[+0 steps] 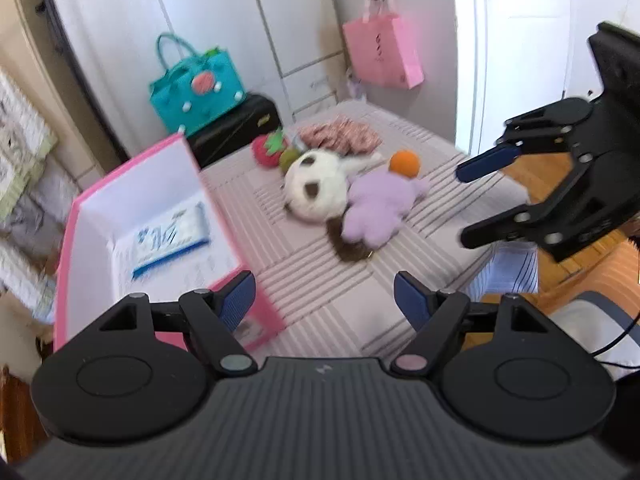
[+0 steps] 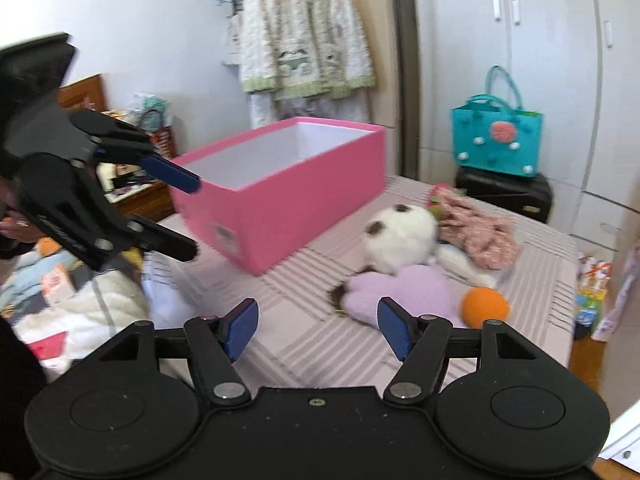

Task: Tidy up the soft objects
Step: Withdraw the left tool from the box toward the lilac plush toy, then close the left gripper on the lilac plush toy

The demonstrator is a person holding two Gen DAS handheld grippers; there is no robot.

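Observation:
Soft toys lie in a heap on the striped bed cover point(image 1: 320, 292): a white plush with brown spots point(image 1: 316, 188) point(image 2: 400, 240), a lilac plush point(image 1: 376, 208) point(image 2: 404, 288), an orange ball point(image 1: 405, 163) point(image 2: 485, 306), a red strawberry plush point(image 1: 269, 149) and a pink floral cloth point(image 1: 340, 136) point(image 2: 480, 232). A pink box point(image 1: 132, 232) point(image 2: 280, 192) stands open to their left, with a blue-printed sheet on its floor. My left gripper point(image 1: 324, 300) point(image 2: 196, 216) hovers open near the box's corner. My right gripper point(image 2: 314, 326) point(image 1: 460, 204) is open just short of the lilac plush. Neither holds anything.
A teal handbag point(image 1: 196, 84) point(image 2: 496, 140) sits on a black case point(image 1: 236, 124) beyond the bed. A pink paper bag point(image 1: 380, 52) hangs on the wardrobe. A jacket point(image 2: 304, 28) hangs on the wall. Clutter lies beside the bed's left edge.

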